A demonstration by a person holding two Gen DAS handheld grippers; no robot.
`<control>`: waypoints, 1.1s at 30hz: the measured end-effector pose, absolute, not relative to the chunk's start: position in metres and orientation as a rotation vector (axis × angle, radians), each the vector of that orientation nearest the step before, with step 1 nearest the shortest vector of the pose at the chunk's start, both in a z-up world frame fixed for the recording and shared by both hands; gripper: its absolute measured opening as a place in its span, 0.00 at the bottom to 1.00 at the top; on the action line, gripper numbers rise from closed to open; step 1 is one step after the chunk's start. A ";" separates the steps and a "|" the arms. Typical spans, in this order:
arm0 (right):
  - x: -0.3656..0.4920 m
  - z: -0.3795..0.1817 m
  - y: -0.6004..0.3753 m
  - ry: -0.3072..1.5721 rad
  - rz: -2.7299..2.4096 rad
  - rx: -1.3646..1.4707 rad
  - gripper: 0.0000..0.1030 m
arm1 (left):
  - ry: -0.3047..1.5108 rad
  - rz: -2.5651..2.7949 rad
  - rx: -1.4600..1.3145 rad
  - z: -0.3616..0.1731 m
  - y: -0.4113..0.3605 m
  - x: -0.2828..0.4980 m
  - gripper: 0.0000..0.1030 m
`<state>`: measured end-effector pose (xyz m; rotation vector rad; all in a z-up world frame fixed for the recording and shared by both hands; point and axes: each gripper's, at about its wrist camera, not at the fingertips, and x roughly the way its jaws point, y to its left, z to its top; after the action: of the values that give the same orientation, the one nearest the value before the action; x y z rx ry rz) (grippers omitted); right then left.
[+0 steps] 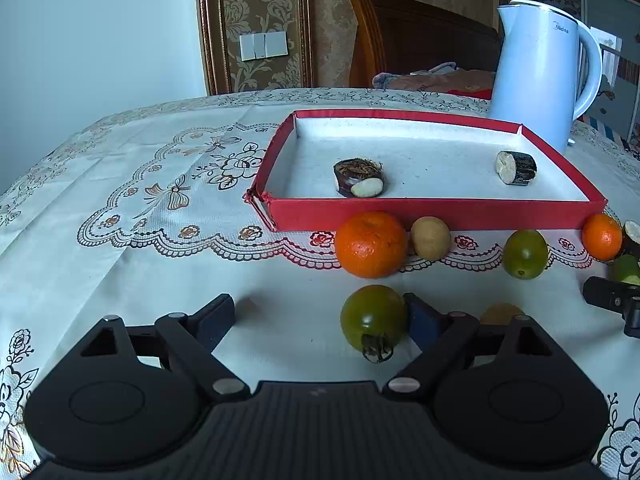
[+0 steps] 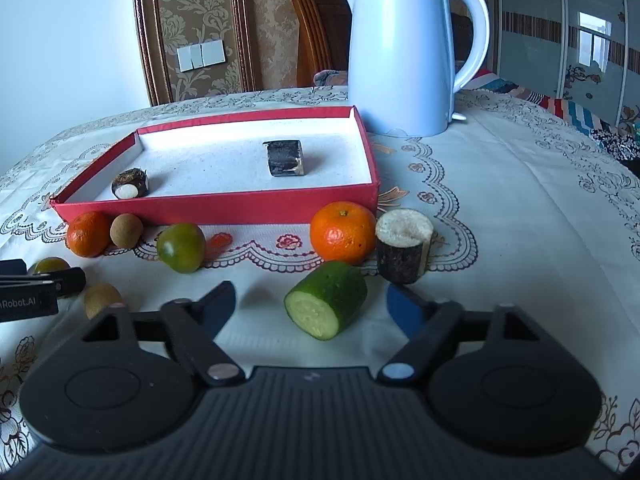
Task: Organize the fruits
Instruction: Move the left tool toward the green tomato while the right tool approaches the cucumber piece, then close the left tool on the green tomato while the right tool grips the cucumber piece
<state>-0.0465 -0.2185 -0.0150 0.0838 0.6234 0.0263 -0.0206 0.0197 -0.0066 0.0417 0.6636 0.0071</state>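
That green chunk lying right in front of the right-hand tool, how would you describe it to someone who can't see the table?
Start at the white kettle, come forward past the red box to the orange and the dark-barked stump. Just before them lies the cucumber piece, on its side: the only thing with a pale green cut face.

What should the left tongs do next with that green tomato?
Probably close on the green tomato. The left tongs are open, and the tomato sits between the fingers, against the right one. After that it could go into the red box, which holds only two pieces so far.
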 end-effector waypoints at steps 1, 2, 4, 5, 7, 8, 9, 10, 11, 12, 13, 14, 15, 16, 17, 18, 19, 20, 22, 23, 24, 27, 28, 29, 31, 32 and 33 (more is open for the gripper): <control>-0.046 -0.015 -0.218 0.626 0.026 0.083 0.72 | 0.662 0.006 0.042 -0.006 0.020 -0.021 0.87; -0.046 -0.015 -0.218 0.626 0.025 0.081 0.70 | 0.661 0.001 0.041 -0.007 0.020 -0.021 0.87; -0.047 -0.015 -0.218 0.625 0.026 0.075 0.64 | 0.658 -0.005 0.040 -0.006 0.021 -0.021 0.87; -0.047 -0.015 -0.218 0.625 0.026 0.073 0.64 | 0.658 -0.006 0.040 -0.006 0.021 -0.021 0.87; -0.047 -0.016 -0.218 0.624 0.027 0.074 0.62 | 0.657 -0.008 0.038 -0.006 0.021 -0.021 0.87; -0.047 -0.016 -0.218 0.623 0.027 0.075 0.61 | 0.657 -0.009 0.036 -0.006 0.021 -0.021 0.87; -0.047 -0.016 -0.217 0.622 0.028 0.075 0.61 | 0.656 -0.011 0.034 -0.006 0.022 -0.021 0.87; -0.047 -0.016 -0.218 0.622 0.029 0.075 0.61 | 0.655 -0.013 0.034 -0.006 0.022 -0.022 0.87; -0.047 -0.016 -0.217 0.622 0.029 0.074 0.59 | 0.652 -0.015 0.034 -0.006 0.021 -0.023 0.87; -0.047 -0.015 -0.217 0.621 0.030 0.075 0.57 | 0.650 -0.017 0.034 -0.006 0.021 -0.023 0.85; -0.047 -0.015 -0.217 0.620 0.030 0.075 0.57 | 0.650 -0.016 0.037 -0.006 0.021 -0.023 0.85; -0.047 -0.015 -0.218 0.620 0.030 0.076 0.57 | 0.650 -0.018 0.038 -0.006 0.021 -0.023 0.85; -0.047 -0.015 -0.218 0.620 0.030 0.076 0.57 | 0.650 -0.018 0.037 -0.006 0.021 -0.023 0.85; -0.047 -0.015 -0.218 0.620 0.030 0.076 0.56 | 0.650 -0.018 0.036 -0.006 0.021 -0.023 0.85; -0.047 -0.015 -0.218 0.620 0.029 0.076 0.56 | 0.652 -0.018 0.033 -0.007 0.021 -0.024 0.85; -0.047 -0.015 -0.218 0.620 0.029 0.076 0.56 | 0.652 -0.017 0.030 -0.007 0.021 -0.024 0.85; -0.047 -0.015 -0.218 0.619 0.030 0.076 0.56 | 0.652 -0.017 0.026 -0.006 0.022 -0.024 0.85; -0.047 -0.015 -0.218 0.619 0.030 0.077 0.56 | 0.652 -0.017 0.025 -0.006 0.022 -0.024 0.85; -0.047 -0.015 -0.218 0.618 0.030 0.076 0.56 | 0.651 -0.016 0.025 -0.006 0.022 -0.024 0.85; -0.047 -0.015 -0.218 0.617 0.030 0.077 0.56 | 0.650 -0.017 0.022 -0.006 0.022 -0.024 0.85; -0.047 -0.015 -0.218 0.616 0.031 0.079 0.56 | 0.649 -0.018 0.018 -0.006 0.023 -0.025 0.84; -0.049 -0.015 -0.219 0.610 0.021 0.081 0.50 | 0.639 -0.019 0.001 -0.005 0.027 -0.026 0.77; -0.049 -0.015 -0.219 0.609 0.020 0.082 0.50 | 0.638 -0.015 0.000 -0.005 0.027 -0.026 0.75; -0.049 -0.015 -0.219 0.609 0.020 0.082 0.50 | 0.638 -0.011 0.002 -0.006 0.027 -0.026 0.71; -0.049 -0.015 -0.219 0.607 0.019 0.081 0.46 | 0.640 -0.008 -0.003 -0.006 0.028 -0.025 0.67; -0.050 -0.015 -0.219 0.605 0.016 0.080 0.43 | 0.640 -0.007 -0.007 -0.006 0.029 -0.025 0.64; -0.050 -0.015 -0.219 0.604 0.020 0.081 0.40 | 0.640 -0.007 -0.006 -0.006 0.029 -0.025 0.61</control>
<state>-0.0495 -0.2190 -0.0145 0.0809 0.6037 0.0198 -0.0250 0.0294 -0.0061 -0.0056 0.6401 -0.0070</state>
